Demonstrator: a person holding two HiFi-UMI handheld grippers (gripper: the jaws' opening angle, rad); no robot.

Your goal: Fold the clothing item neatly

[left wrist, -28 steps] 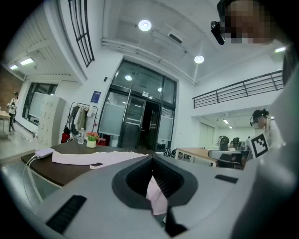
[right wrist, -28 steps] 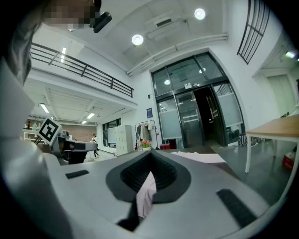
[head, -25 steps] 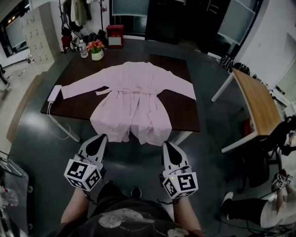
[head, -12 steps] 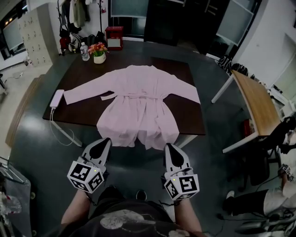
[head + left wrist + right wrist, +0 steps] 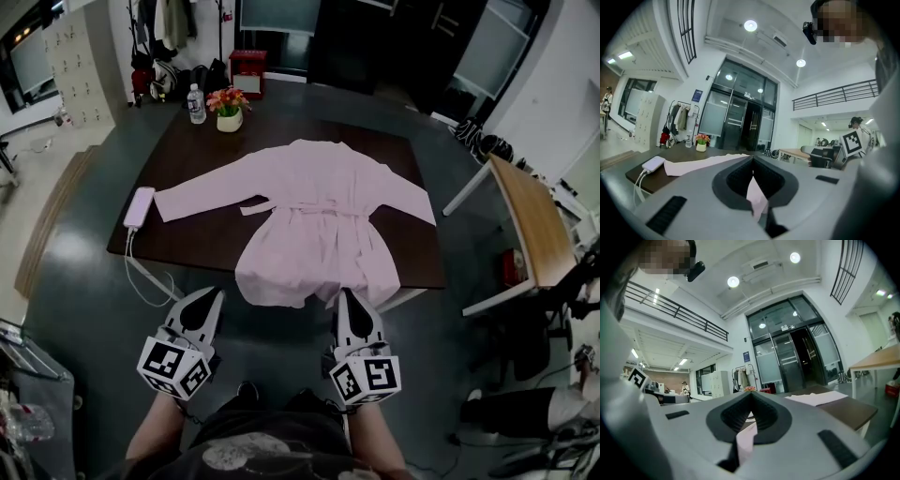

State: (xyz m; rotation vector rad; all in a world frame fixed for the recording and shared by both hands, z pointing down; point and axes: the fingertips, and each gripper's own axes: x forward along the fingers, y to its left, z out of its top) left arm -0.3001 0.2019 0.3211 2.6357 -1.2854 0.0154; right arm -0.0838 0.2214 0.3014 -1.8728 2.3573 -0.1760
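**A:** Which step is the person working on?

**B:** By the look of it, the very first one. The pink robe (image 5: 314, 225) is lying spread flat on the table (image 5: 202, 246), with its sleeves reaching toward the table's left and right ends. Its hem (image 5: 300, 289) is hanging over the table's near edge, and no fold is showing anywhere yet.

**A:** How is the person holding the tools?

**B:** The left gripper (image 5: 212, 294) and the right gripper (image 5: 345, 296) are hovering side by side just off the table's near edge. Their tips are pointing at that edge and their marker cubes are facing back toward the person's body. Each gripper's own view is looking almost level across the tabletop, so they are probably sitting at about table height. The right tip is lying right at the hanging hem, and the left tip is sitting just beside the hem's left end.

**A:** Are they gripping anything?

**B:** Both pairs of jaws are pressing together at the tips. A sliver of pink is showing in the gap behind each tip. Whether that is pinched cloth or only the hem seen beyond, the views are not settling.

**A:** What is the next move calling for?

**B:** Most likely a firm, matched hold on the hem, one gripper toward each corner. Then both sides would need lifting evenly toward the table's far edge, so the cloth is not skewing.
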